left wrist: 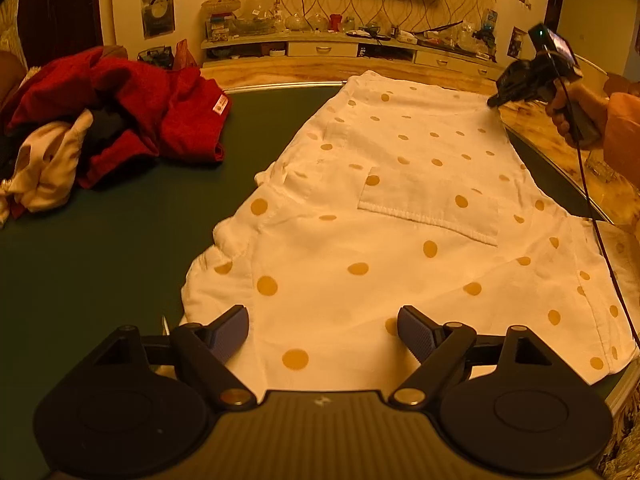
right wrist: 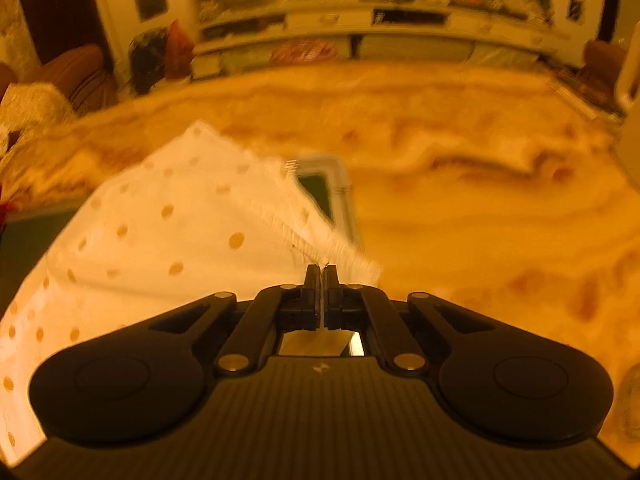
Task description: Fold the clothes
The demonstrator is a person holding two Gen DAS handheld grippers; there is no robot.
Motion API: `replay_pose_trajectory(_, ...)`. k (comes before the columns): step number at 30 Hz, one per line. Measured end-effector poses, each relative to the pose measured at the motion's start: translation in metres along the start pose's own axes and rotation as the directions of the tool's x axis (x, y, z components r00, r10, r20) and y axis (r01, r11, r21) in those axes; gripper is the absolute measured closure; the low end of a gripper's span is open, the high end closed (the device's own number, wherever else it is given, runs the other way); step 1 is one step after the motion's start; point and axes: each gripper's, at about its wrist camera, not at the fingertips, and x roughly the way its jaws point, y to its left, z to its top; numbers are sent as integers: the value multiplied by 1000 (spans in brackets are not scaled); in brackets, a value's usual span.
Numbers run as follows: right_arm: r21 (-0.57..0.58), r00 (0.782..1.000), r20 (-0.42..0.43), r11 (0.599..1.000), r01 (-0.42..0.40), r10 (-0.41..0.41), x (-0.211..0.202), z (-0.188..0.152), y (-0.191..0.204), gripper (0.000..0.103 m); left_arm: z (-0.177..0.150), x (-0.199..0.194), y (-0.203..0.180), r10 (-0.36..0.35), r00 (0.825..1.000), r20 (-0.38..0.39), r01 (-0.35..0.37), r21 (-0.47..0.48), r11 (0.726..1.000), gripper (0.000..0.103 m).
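A white garment with yellow dots [left wrist: 400, 184] lies spread flat on the green table [left wrist: 100, 260], a patch pocket facing up. My left gripper [left wrist: 324, 326] hovers open over the garment's near edge, with nothing between its blue pads [left wrist: 232, 330]. At the garment's far right corner a hand holds my right gripper [left wrist: 492, 102]. In the right wrist view that gripper [right wrist: 321, 270] is shut on the fringed edge of the dotted garment [right wrist: 180, 232], with a thin strip of cloth showing between its fingers.
A heap of red clothes [left wrist: 140, 108] and a cream piece [left wrist: 52, 160] lie at the table's far left. A dark cable [left wrist: 600, 240] runs from the right hand across the garment's right side. The table corner [right wrist: 318, 192] sits above the marbled floor [right wrist: 480, 200]. A low cabinet [left wrist: 340, 46] lines the wall.
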Motion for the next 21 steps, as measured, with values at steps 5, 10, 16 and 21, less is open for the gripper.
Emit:
replay_pose_trajectory(5,11,995,-27,996,94,-93,13,1,-7,100,1,5,-1,-9,1000,-6,9,3,1000,17)
replay_pose_trajectory(10,35,993,-21,993,113,-112,23,-7,-13,100,-3,8,-1,-6,1000,-16,6,22,1000,17)
replay_pose_trajectory(16,24,989,-28,989,149,-148,25,-4,-10,87,-4,9,-2,-2,1000,-16,2,32,999,16)
replay_pose_trajectory(21,62,995,52,995,77,-81,11,10,-2,73,-5,9,-5,6,1000,-17,-5,46,999,15)
